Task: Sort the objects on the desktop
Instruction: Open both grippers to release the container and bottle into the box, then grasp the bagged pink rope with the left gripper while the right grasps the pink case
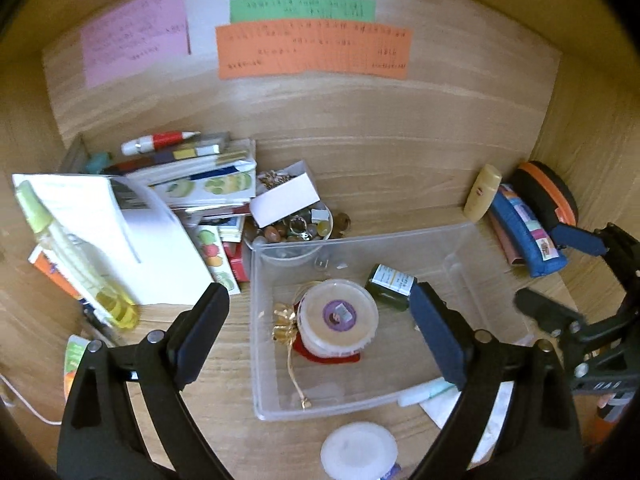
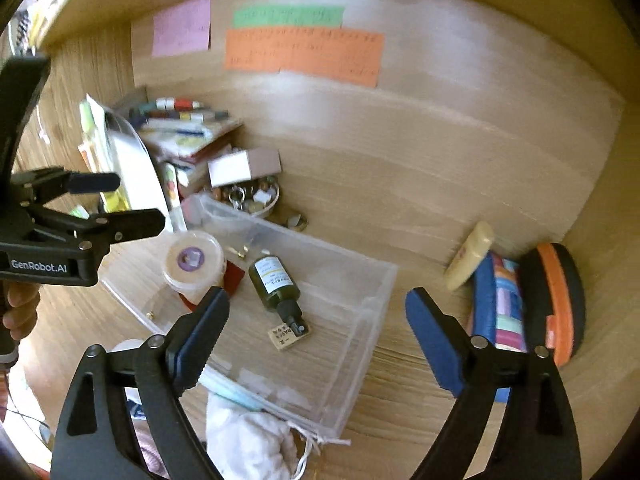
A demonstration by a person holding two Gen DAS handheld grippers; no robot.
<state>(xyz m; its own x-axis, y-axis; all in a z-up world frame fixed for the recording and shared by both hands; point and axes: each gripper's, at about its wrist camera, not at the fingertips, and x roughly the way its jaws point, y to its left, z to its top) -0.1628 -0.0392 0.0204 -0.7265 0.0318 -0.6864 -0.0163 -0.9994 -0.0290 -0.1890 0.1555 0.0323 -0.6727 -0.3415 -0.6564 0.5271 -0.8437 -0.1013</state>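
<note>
Left claw (image 1: 320,328) and right claw (image 2: 318,332) both wide, empty, above clear bin (image 1: 460,240) with dark bottle (image 2: 274,284).

A wooden bench (image 1: 380,184) carries a clear plastic bin (image 1: 472,240) near the middle. A heap of books and papers (image 1: 208,188) lies at far left, a blue pencil case (image 1: 524,232) at right, a white lid (image 1: 358,450) nearest.
</note>
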